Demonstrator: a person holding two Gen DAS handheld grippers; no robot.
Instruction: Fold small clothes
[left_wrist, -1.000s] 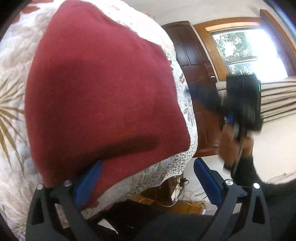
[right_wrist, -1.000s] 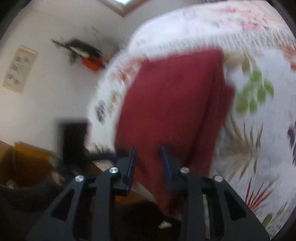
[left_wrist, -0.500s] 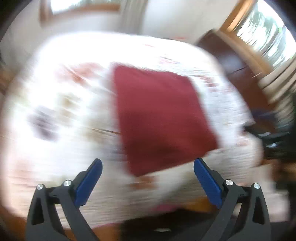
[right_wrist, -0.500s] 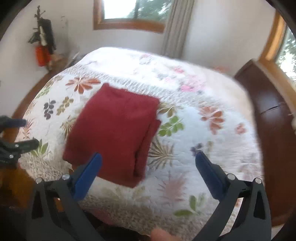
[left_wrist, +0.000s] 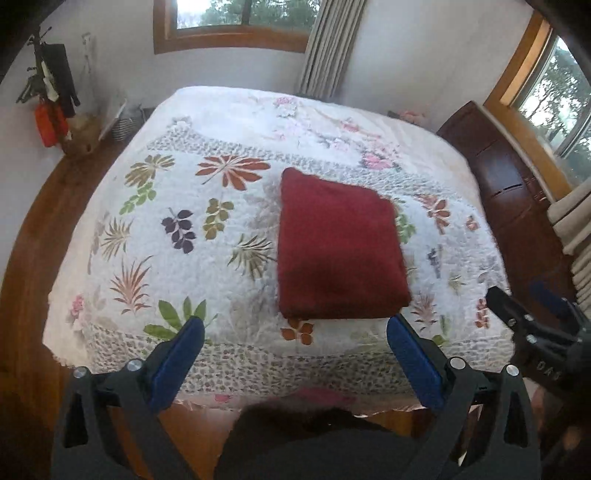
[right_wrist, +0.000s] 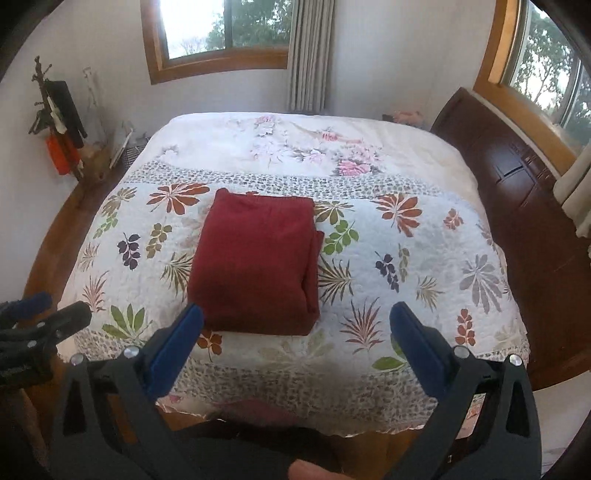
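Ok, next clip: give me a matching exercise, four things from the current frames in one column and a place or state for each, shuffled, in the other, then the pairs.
Things:
1. red garment
2. left tool
3. wooden headboard
4. grey curtain

Places or states:
A. hanging by the window at the far wall
B. open, holding nothing, short of the bed's near edge
C. folded into a rectangle, lying flat on the floral quilt
D. along the bed's right side, under the side window

Pairs: 1-C, 2-B, 3-D, 4-A
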